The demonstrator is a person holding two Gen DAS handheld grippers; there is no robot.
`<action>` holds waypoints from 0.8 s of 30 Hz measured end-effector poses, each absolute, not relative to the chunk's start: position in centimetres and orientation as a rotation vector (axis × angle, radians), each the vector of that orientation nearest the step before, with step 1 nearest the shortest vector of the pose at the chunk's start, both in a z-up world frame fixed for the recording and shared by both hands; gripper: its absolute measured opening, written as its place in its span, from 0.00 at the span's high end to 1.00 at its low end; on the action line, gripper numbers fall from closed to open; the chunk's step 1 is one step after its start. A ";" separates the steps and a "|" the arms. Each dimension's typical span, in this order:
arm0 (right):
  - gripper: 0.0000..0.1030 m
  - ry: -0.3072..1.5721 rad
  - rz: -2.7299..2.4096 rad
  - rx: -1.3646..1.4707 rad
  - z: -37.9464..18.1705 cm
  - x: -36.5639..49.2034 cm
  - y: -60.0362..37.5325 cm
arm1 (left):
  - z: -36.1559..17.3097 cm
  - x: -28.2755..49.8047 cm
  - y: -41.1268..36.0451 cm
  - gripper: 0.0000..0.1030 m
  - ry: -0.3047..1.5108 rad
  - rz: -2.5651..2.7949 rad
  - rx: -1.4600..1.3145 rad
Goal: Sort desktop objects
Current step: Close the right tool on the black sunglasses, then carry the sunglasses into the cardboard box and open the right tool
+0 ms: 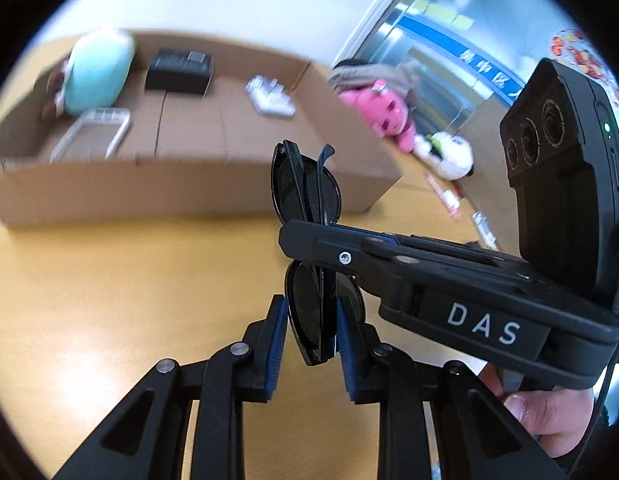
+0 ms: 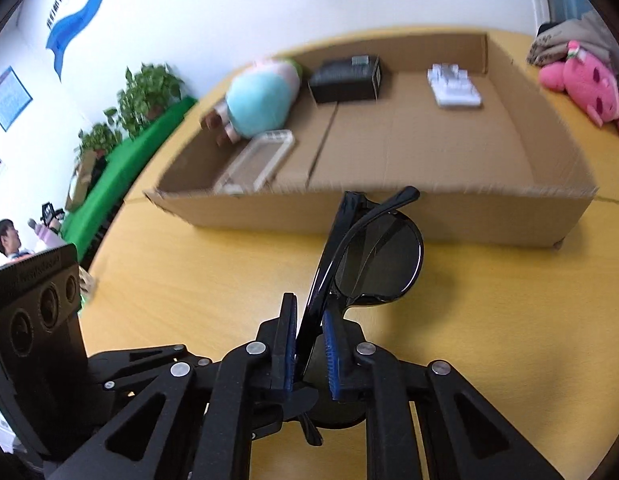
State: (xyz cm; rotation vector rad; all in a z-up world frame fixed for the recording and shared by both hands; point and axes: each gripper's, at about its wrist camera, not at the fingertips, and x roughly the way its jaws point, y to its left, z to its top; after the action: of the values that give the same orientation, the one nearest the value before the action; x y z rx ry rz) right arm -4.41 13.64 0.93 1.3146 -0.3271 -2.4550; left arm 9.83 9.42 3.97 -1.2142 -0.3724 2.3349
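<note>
Folded black sunglasses [image 1: 305,192] are held above the yellow table, in front of an open cardboard box [image 1: 189,188]. My left gripper [image 1: 311,328] is shut on one lens end of the sunglasses. My right gripper [image 2: 309,340] is shut on the sunglasses [image 2: 373,256] near the bridge; in the left wrist view its black finger [image 1: 389,256] crosses them from the right. The box [image 2: 389,216] holds a teal plush [image 2: 261,100], a black box [image 2: 345,80], a clear phone case [image 2: 257,160] and a white plastic item [image 2: 453,88].
A pink plush [image 2: 581,84] lies right of the box with grey cloth behind it. A white plush [image 1: 449,152] lies near a glass cabinet. Green surface, potted plants [image 2: 145,96] and a seated person [image 2: 9,240] are at far left. Bare yellow tabletop [image 2: 189,280] lies before the box.
</note>
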 end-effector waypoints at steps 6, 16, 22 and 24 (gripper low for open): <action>0.89 -0.266 -2.559 1.175 7.0 -4.8 14.4 | 8.5 6.6 11.4 0.78 -0.322 2.350 -1.088; 0.88 -0.179 -2.604 1.158 11.9 -12.6 18.1 | 10.7 -3.1 13.8 0.95 -0.354 2.264 -1.089; 0.89 -0.139 -2.566 1.314 8.4 -18.8 20.6 | 7.1 -9.3 16.2 0.95 -0.372 2.210 -1.251; 0.89 -0.172 -2.539 1.372 6.5 -20.5 22.0 | 5.2 -10.9 16.7 0.95 -0.406 2.181 -1.305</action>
State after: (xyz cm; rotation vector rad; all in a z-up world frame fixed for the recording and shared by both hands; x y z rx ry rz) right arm -20.51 21.98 6.50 1.3722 -0.1716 -2.5386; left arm -10.90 16.71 5.24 -1.3053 -0.4056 2.1810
